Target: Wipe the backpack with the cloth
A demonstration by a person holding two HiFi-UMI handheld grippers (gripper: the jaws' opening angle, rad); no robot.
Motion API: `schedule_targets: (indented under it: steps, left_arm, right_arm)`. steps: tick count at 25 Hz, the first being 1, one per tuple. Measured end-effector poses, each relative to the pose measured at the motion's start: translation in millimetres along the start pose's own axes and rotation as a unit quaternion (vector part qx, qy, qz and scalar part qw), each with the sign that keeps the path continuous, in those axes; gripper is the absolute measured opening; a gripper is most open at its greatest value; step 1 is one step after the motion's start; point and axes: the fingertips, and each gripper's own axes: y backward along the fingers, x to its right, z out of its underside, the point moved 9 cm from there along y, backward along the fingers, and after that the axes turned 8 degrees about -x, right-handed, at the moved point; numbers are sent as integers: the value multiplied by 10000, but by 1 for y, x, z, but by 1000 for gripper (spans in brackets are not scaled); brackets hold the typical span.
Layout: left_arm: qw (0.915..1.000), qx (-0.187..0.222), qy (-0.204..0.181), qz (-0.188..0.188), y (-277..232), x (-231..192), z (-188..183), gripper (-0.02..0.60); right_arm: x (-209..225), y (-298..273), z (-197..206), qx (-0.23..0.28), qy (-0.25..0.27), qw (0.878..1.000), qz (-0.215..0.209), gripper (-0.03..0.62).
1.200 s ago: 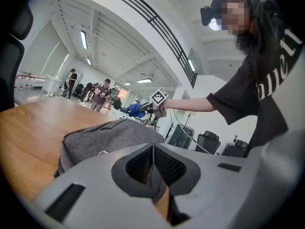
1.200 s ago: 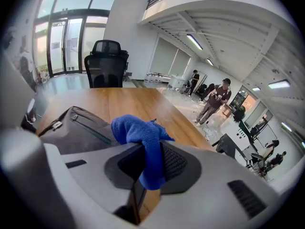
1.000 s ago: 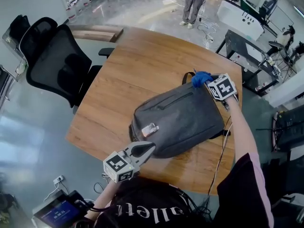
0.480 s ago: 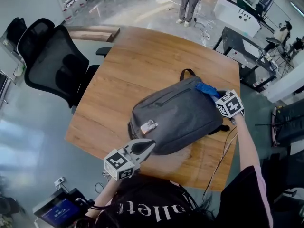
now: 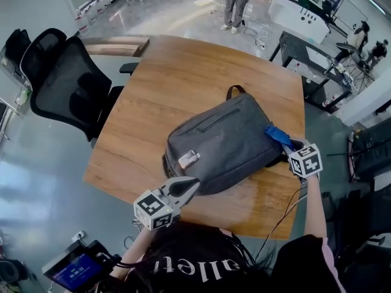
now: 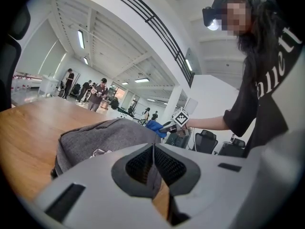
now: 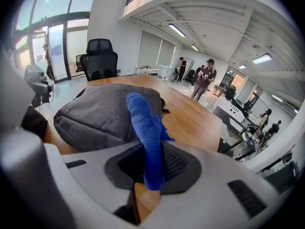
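A grey backpack [image 5: 226,142] lies flat on the wooden table [image 5: 177,78], its handle at the far end. My right gripper [image 5: 288,148] is shut on a blue cloth [image 5: 278,135] that lies against the backpack's right edge. In the right gripper view the cloth [image 7: 145,128] stands up between the jaws, with the backpack [image 7: 95,118] just beyond. My left gripper [image 5: 190,185] is shut, its tips touching the backpack's near edge. The left gripper view shows the backpack [image 6: 105,137] ahead of the closed jaws and the cloth [image 6: 155,126] at its far side.
A black office chair [image 5: 67,81] stands at the table's left. A cable [image 5: 292,206] hangs off the table's near right edge. Desks with equipment [image 5: 317,47] fill the right side. A person [image 5: 235,5] stands on the floor beyond the table.
My right gripper has dragged the cloth from the handle end down along the backpack's right side toward me. The left gripper has stayed at the near edge.
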Motion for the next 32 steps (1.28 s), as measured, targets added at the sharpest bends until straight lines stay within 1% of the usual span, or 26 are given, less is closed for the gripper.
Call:
schedule_targets:
  steps: [7, 12, 19, 23, 28, 32]
  left_arm:
    - [10000, 0, -35, -6, 2, -1, 3, -3]
    - [10000, -24, -35, -19, 6, -3, 7, -3]
    - [9999, -125, 29, -94, 16, 2, 15, -3]
    - [9996, -221, 122, -150, 24, -3, 28, -2]
    - [9989, -362, 153, -243, 37, 1, 34, -2]
    - [9983, -475, 152, -287, 43, -4, 43, -2]
  right_arm:
    - [-29, 18, 46, 171, -820, 9965, 48, 78]
    - [-52, 19, 68, 233, -1281, 9915, -46, 78]
    - [-73, 24, 70, 482, -1677, 9846, -131, 78]
    - [-99, 17, 69, 581, -1802, 9815, -281, 78]
    - [-132, 21, 74, 743, -2010, 9755, -500, 78]
    - [-155, 24, 85, 869, -2232, 9694, -543, 78]
